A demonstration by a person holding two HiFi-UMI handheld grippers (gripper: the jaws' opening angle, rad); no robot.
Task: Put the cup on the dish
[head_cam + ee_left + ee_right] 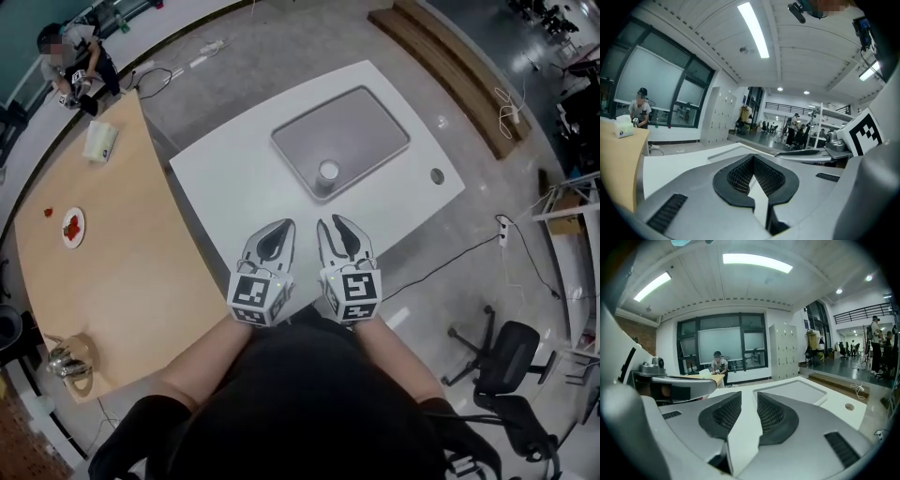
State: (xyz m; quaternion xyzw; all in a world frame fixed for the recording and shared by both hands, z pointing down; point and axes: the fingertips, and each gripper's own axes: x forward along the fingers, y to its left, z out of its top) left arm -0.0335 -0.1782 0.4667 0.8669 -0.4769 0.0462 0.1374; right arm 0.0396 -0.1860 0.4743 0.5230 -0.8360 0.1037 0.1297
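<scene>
The white cup (pixel 327 172) stands at the near edge of the grey dish (pixel 375 122) (job seemingly done), so both grippers hang near the person: left gripper (pixel 286 227) closed and empty, right gripper (pixel 330 222) narrowly parted and empty.

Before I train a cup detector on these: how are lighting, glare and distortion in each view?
Head view: even light, fisheye-bent edges, small white cup crisp in the grey rectangular tray. Left gripper view: long ceiling strip light blown out, corners dark. Right gripper view: bright ceiling panel glares, corners dark, barrel distortion.
</scene>
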